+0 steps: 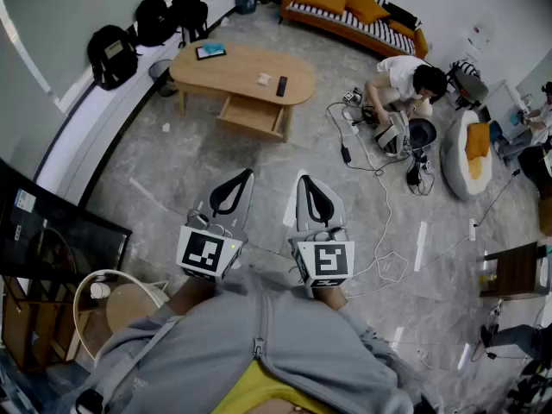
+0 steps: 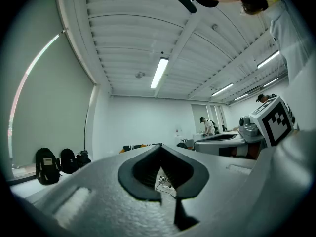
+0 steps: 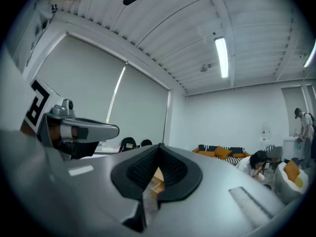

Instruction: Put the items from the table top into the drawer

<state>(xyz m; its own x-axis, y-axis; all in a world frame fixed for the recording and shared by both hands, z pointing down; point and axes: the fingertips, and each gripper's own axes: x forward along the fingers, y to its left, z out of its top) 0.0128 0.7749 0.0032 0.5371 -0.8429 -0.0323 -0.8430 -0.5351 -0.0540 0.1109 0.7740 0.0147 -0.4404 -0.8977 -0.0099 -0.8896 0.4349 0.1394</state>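
Note:
Far ahead in the head view stands an oval wooden table (image 1: 237, 69) with its drawer (image 1: 252, 117) pulled open at the front. On the top lie a tablet (image 1: 210, 52), a small white item (image 1: 262, 78) and a black remote (image 1: 281, 85). My left gripper (image 1: 235, 188) and right gripper (image 1: 310, 190) are held side by side close to my body, well short of the table. Both are shut, with nothing between the jaws. In the left gripper view the left gripper (image 2: 160, 147) points level into the room. Through the right gripper (image 3: 160, 146) the wooden drawer shows.
A person (image 1: 405, 84) sits on the floor to the table's right among cables (image 1: 379, 197). An orange sofa (image 1: 354, 11) lines the back wall and backpacks (image 1: 112, 54) rest at the left. A round stool (image 1: 129, 304) and a dark screen (image 1: 52, 235) are near my left.

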